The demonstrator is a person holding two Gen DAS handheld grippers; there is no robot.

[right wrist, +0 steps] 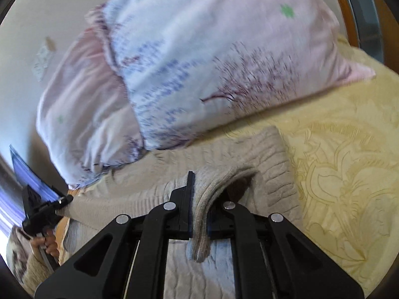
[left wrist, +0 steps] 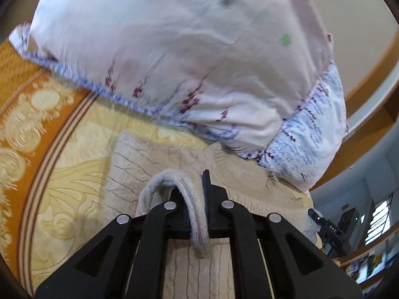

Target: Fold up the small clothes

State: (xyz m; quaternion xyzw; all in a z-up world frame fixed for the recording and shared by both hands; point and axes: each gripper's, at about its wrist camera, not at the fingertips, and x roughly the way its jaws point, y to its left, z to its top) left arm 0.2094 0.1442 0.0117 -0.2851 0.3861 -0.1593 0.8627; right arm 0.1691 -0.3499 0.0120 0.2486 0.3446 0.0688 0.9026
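Observation:
A beige cable-knit sweater (left wrist: pixel 139 159) lies spread on a yellow patterned bedspread (left wrist: pixel 74 174), close under two pillows. My left gripper (left wrist: pixel 198 199) is shut on a ribbed edge of the sweater, with a loop of knit bulging to its left. In the right wrist view my right gripper (right wrist: pixel 200 199) is shut on another ribbed edge of the same sweater (right wrist: pixel 249 149), the fabric folded over between its jaws. The right gripper (left wrist: pixel 324 226) shows at the right edge of the left wrist view. The left gripper (right wrist: pixel 42 211), held by a hand, shows at the left of the right wrist view.
Two pale pillows with a purple tree print (left wrist: pixel 174 62) (right wrist: pixel 212 62) lie just beyond the sweater. An orange patterned border (left wrist: pixel 22 114) runs along the bedspread's left side. A wooden bed frame (left wrist: pixel 369 114) and a white wall (right wrist: pixel 49 12) stand behind the pillows.

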